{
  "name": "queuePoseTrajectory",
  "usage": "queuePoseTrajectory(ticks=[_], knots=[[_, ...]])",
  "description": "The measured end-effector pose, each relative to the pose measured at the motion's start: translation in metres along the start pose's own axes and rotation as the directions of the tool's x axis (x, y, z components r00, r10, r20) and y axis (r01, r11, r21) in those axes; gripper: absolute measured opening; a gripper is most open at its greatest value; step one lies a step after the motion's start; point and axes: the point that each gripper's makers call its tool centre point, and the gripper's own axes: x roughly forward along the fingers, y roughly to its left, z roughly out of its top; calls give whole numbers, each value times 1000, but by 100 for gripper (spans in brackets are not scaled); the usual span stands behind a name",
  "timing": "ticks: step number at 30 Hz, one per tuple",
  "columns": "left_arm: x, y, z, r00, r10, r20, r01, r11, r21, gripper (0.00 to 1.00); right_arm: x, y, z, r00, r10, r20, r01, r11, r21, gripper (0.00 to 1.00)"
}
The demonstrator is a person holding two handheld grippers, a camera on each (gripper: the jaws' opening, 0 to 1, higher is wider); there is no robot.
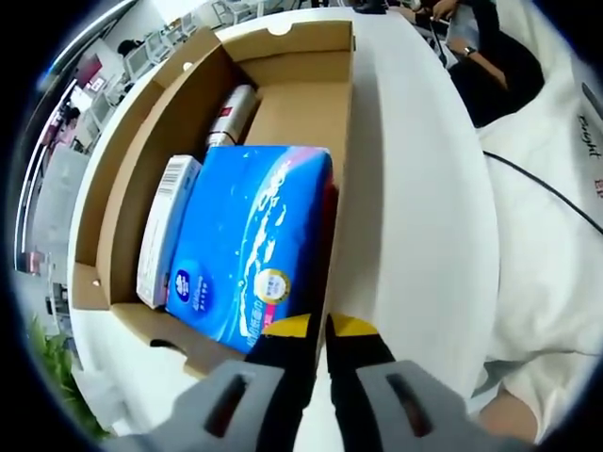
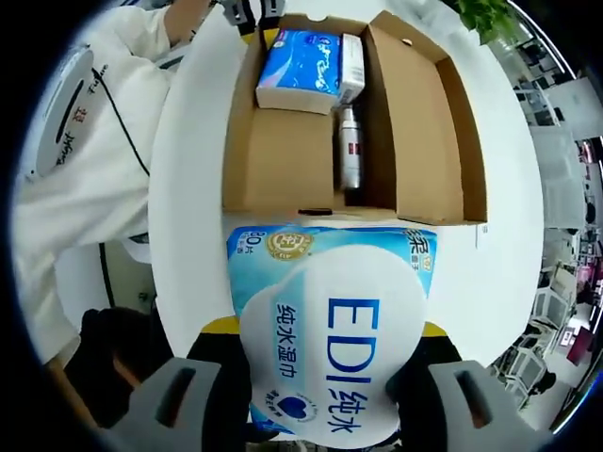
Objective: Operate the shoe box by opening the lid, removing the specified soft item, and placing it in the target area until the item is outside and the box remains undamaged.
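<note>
Right gripper (image 2: 325, 363) is grasping the wet-wipes pack (image 2: 330, 320), light blue and white with "EDI" print, jaws sitting on either side of it. Pack is being held outside the shoe box (image 2: 283, 160), just in front of the box's near wall, over the white table (image 2: 188, 179).

Beyond it in the right gripper view, the box is lying open, lid (image 2: 429, 132) folded out flat beside the tray. Inside at the far end: a blue tissue pack (image 2: 297, 66), a white carton (image 2: 352, 66) next to it, and a silver spray can (image 2: 350, 146) lying along the lid-side wall.

Left gripper (image 1: 327, 330) is sitting at the box's near corner, yellow-tipped jaws nearly together with a thin gap, pinching the edge of the box wall; the tissue pack (image 1: 250, 240) is lying right behind the tips. Can't tell if they're touching the pack too.

Further in, left gripper view: white carton (image 1: 168, 226) standing on edge against the tissue pack, spray can (image 1: 231, 118) behind it, bare cardboard floor past that.

A person in white clothing (image 1: 556, 217) is sitting beside the table.
</note>
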Motion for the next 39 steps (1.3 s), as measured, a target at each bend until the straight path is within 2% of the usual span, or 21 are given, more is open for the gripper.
queuePoseTrajectory(ticks=[9, 15, 28, 33, 39], knots=[[0, 1, 1, 1000, 4, -1, -4, 1000, 5, 5, 10, -3, -14, 1000, -20, 8, 19, 999, 38, 61], [0, 1, 1, 1000, 0, -3, 0, 1000, 3, 5, 16, -8, -18, 999, -42, 6, 42, 999, -3, 61], [1, 0, 0, 1000, 1, -2, -1, 1000, 6, 5, 32, -4, -24, 1000, -13, -2, 13, 1000, -2, 61], [0, 0, 0, 1000, 3, -1, -3, 1000, 8, 5, 44, 3, -27, 1000, 20, -15, -20, 999, 25, 61], [0, 0, 0, 1000, 3, 1, -3, 1000, 7, 5, 52, 4, -32, 1000, 23, -2, -23, 999, 35, 61]])
